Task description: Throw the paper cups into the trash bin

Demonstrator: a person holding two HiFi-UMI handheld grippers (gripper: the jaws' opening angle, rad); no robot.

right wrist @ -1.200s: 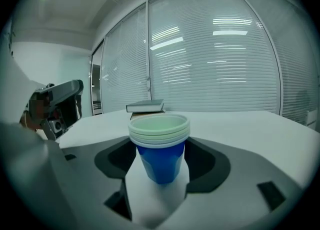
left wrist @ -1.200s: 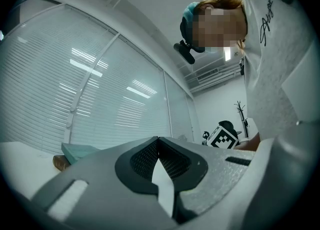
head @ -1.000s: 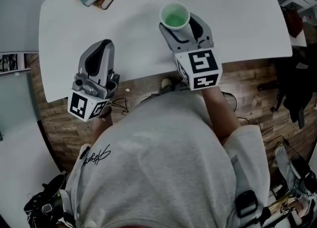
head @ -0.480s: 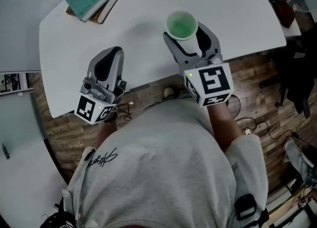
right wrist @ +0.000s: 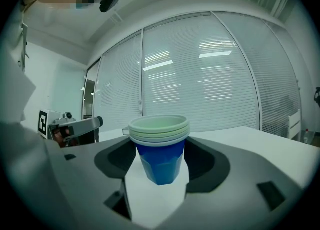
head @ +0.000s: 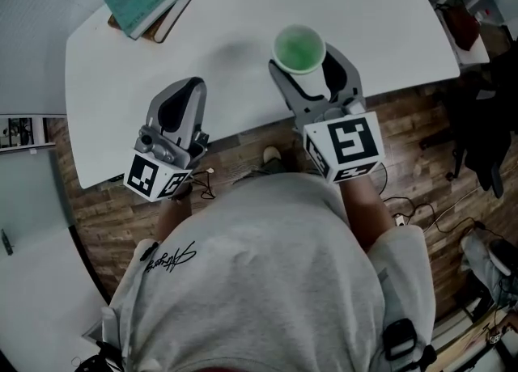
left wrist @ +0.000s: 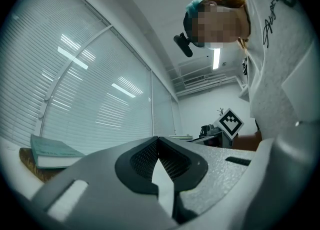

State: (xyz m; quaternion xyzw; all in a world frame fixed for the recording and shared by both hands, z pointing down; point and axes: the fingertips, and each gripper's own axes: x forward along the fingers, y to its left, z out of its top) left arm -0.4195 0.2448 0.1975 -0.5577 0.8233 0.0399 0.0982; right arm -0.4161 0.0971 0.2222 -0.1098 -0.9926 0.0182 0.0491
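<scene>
Paper cups [right wrist: 159, 151] stacked upright, gripped between right gripper [right wrist: 158, 178] jaws; left gripper [left wrist: 159, 160] clenched, empty.

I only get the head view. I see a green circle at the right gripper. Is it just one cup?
Observer: No. The right gripper view shows a stack of paper cups, with several rims nested and blue on the outside.
Operator: Is the gripper really holding them?
Observer: Yes. The right gripper has its jaws against both sides of the stack.
Operator: Is the other one holding anything?
Observer: No. In its own view the left gripper has its jaws together, with nothing between them.
</scene>
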